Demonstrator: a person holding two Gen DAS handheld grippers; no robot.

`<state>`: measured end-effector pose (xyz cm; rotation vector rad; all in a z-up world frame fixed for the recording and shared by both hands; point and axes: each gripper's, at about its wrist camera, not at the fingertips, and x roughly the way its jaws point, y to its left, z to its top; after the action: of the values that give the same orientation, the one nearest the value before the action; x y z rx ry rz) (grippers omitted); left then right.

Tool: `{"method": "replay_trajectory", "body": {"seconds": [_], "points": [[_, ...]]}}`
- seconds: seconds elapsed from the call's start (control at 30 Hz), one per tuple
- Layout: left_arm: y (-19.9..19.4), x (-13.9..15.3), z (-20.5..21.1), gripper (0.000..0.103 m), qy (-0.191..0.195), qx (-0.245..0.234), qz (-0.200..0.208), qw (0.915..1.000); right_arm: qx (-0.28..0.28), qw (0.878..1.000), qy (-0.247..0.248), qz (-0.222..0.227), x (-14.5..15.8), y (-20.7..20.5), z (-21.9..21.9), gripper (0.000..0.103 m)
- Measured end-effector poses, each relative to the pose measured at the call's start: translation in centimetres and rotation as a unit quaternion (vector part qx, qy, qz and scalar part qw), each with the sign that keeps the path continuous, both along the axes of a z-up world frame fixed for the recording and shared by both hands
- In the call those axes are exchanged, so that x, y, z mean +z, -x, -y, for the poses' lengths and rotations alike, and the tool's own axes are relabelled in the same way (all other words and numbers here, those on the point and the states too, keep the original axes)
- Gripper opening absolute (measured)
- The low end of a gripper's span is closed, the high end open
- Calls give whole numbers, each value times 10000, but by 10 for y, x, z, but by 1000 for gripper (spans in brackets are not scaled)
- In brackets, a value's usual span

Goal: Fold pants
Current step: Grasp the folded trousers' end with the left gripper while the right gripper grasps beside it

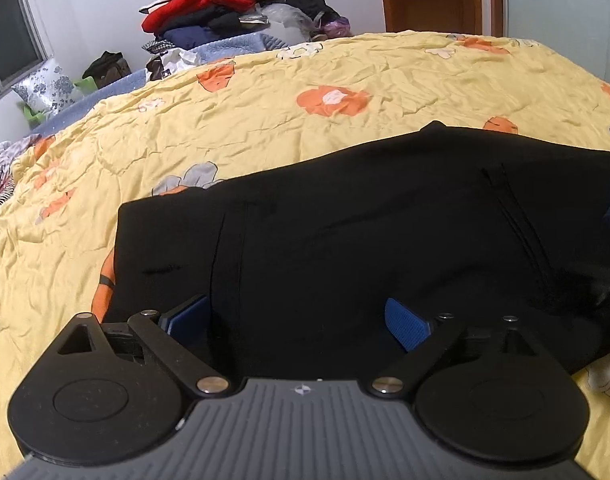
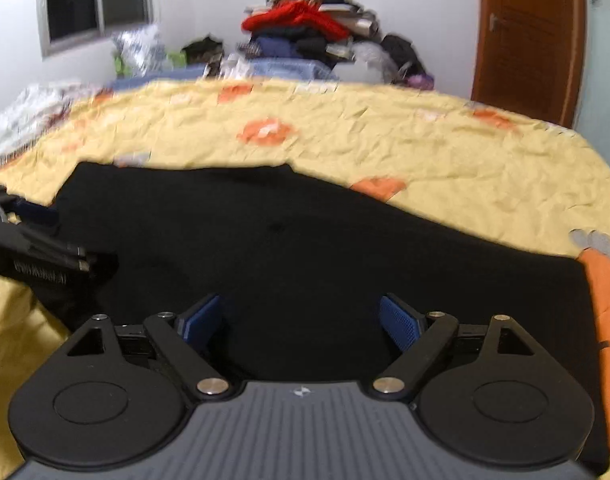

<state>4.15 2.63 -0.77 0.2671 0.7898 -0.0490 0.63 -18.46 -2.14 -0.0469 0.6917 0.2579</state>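
Pants [image 1: 365, 220], black and folded, lie flat on the yellow flowered bedspread [image 1: 265, 128] of the bed. Left gripper [image 1: 299, 320] and right gripper [image 2: 301, 320] hover just above the cloth, fingers spread wide, released, grasping nothing

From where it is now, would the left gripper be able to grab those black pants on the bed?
Probably yes. The left gripper is open just above the black pants, which lie flat on the yellow bedspread, and nothing sits between its fingers and the cloth.
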Motion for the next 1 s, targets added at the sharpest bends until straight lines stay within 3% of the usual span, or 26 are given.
{"method": "replay_trajectory", "body": {"seconds": [0.1, 0.27, 0.4, 0.47, 0.57, 0.7, 0.8, 0.9, 1.0], "points": [[6, 1, -3, 97, 7, -121, 63, 9999, -68, 9992, 353, 177, -1, 5, -11, 89], [6, 0, -18, 97, 243, -2, -22, 9997, -218, 9993, -20, 307, 11, 9, -13, 90], [10, 8, -38, 96, 236, 270, 75, 9993, -222, 9991, 293, 230, 7, 9, -28, 90], [12, 16, -55, 96, 259, 440, 165, 9986, -134, 9990, 212, 359, 12, 13, -36, 90], [9, 26, -86, 96, 510, 731, -31, 9960, 255, 9978, 79, 605, 21, 22, -55, 92], [9, 26, -126, 95, 1364, 996, -539, 9842, 851, 9869, 471, 1283, 28, 39, -96, 101], [16, 22, -143, 94, 1857, 1109, -846, 9727, 1092, 9821, 833, 1288, 27, 41, -128, 103], [21, 21, -157, 94, 2161, 1274, -879, 9640, 1268, 9763, 1245, 1233, 23, 43, -156, 103], [25, 23, -175, 95, 2432, 1629, -701, 9536, 1778, 9601, 1601, 1448, 22, 46, -179, 103]]}}
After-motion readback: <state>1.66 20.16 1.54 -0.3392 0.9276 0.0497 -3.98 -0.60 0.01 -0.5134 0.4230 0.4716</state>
